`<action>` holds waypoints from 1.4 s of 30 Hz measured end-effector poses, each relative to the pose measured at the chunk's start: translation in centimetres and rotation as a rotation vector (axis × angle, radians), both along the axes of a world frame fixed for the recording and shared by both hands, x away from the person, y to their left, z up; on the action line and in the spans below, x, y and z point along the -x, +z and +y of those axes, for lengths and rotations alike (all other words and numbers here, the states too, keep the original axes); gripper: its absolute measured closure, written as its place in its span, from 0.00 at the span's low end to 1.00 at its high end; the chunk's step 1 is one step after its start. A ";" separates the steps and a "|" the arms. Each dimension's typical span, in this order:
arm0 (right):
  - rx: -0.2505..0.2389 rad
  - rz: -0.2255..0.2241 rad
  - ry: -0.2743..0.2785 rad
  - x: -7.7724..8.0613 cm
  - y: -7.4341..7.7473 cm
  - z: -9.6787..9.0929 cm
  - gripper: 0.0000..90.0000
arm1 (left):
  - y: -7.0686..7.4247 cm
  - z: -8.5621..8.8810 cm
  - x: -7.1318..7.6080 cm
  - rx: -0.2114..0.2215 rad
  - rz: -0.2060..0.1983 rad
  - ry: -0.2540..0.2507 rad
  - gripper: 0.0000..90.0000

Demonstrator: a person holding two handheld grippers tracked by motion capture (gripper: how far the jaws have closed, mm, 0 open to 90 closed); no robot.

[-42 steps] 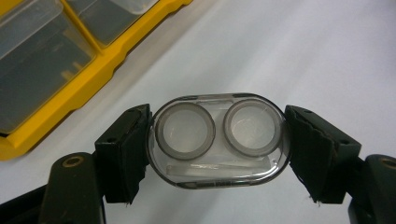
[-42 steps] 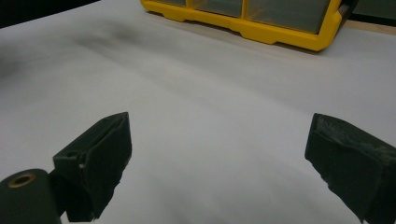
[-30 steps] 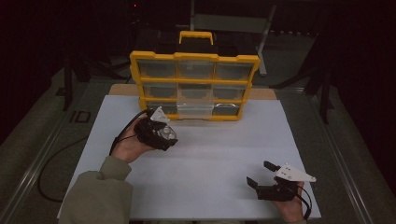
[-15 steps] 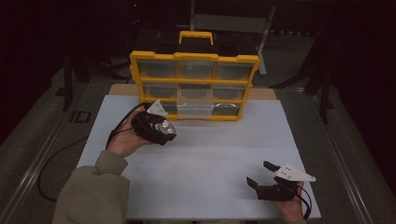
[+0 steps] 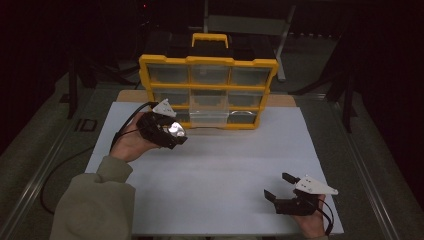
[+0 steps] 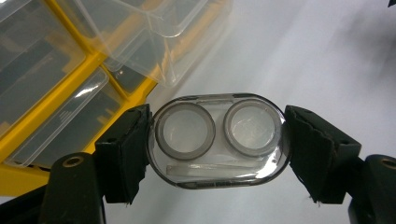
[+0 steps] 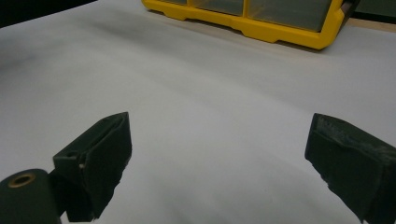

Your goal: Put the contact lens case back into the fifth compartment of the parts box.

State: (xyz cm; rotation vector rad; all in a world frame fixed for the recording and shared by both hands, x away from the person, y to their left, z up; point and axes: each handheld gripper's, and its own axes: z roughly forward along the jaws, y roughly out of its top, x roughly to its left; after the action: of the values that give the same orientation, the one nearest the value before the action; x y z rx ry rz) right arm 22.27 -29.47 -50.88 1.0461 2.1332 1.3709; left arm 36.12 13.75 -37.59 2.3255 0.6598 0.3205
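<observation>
Clear contact-lens case [image 6: 217,140] sits pinched between the left tongs [image 5: 172,134], held above the white tabletop [image 5: 225,170] just before a yellow drawer organizer [image 5: 207,92]. Right tongs [image 5: 281,186] rest spread wide. Dark room surrounds.

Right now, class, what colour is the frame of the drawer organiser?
Yellow; the organiser frame shows best in the high view.
</observation>
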 end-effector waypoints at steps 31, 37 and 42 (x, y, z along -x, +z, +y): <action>-0.002 0.002 0.003 -0.1 0.0 -0.1 0.08 | 4.8 -0.7 -2.6 0.012 -0.030 0.019 0.30; -0.002 0.004 0.001 -0.1 -0.1 -0.1 0.08 | 5.5 -1.3 -3.4 0.013 -0.037 0.024 0.30; -0.002 0.004 0.003 -0.1 -0.1 -0.1 0.08 | 5.9 -2.0 -4.1 0.008 -0.034 0.033 0.30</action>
State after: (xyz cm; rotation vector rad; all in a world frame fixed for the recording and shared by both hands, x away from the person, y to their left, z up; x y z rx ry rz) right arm 22.41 -29.55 -50.96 1.0487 2.1374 1.3739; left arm 40.22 11.73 -31.71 2.2984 0.6825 0.3709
